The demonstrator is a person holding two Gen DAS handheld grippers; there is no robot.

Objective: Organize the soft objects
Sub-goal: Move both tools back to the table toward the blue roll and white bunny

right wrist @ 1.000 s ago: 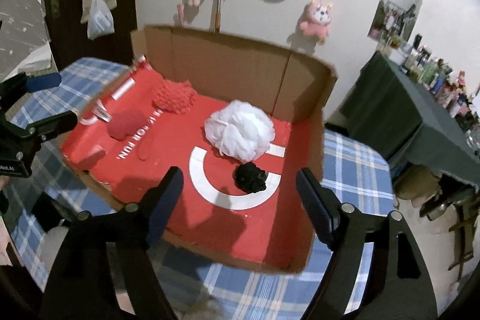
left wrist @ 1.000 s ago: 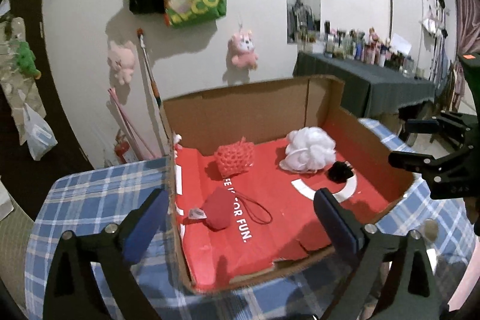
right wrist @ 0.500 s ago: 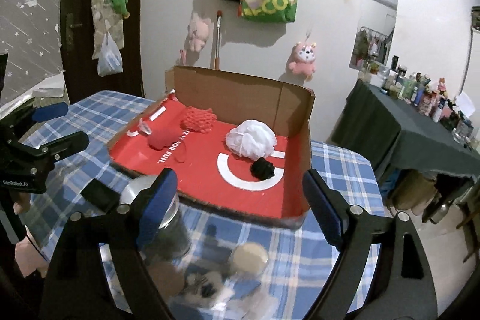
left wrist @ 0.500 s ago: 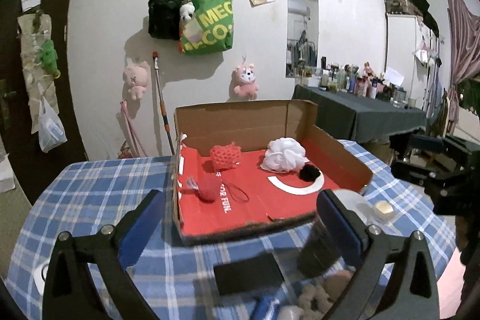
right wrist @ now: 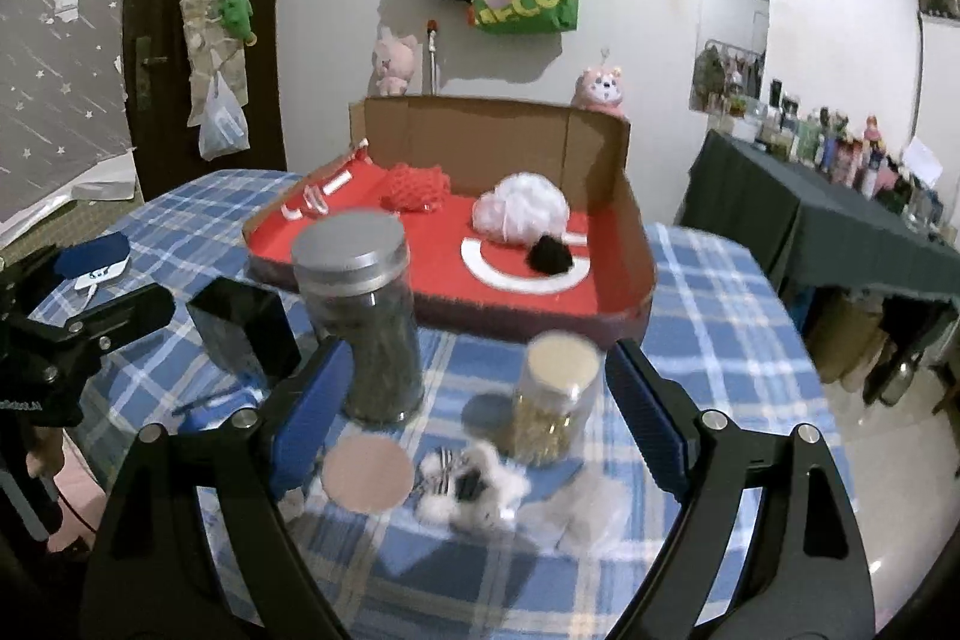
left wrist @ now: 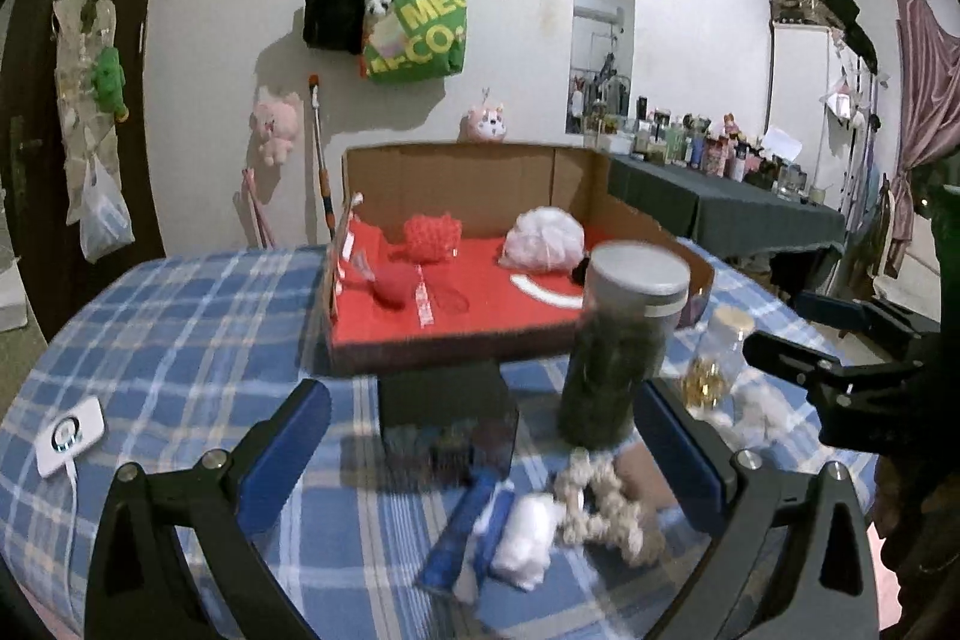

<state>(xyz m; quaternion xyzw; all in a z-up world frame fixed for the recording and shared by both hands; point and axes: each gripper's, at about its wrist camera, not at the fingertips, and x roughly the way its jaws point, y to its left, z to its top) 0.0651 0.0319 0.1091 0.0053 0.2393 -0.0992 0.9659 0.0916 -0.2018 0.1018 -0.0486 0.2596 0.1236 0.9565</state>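
A cardboard box with a red floor (left wrist: 480,322) (right wrist: 630,244) stands on the blue plaid table. In it lie a red mesh puff (left wrist: 431,235) (right wrist: 420,187), a white puff (left wrist: 545,238) (right wrist: 521,214), a black pom (right wrist: 549,256) and a red pouch (left wrist: 396,285). In front of the box lie a beige knotted rope toy (left wrist: 606,508), a white soft lump (left wrist: 528,532) and a fluffy white-and-black toy (right wrist: 474,484). My left gripper (left wrist: 480,460) is open and empty above the rope toy. My right gripper (right wrist: 474,412) is open and empty above the fluffy toy.
A tall dark jar with a silver lid (left wrist: 624,340) (right wrist: 360,316), a small jar of golden bits (left wrist: 714,358) (right wrist: 555,394), a black box (left wrist: 447,412) (right wrist: 246,328), a blue flat object (left wrist: 459,538), a round pink lid (right wrist: 367,473) and a white device (left wrist: 69,433) stand on the table.
Both grippers have pulled back from over the box and dropped lower. The jars, black box and soft toys in front of the box have come into view.
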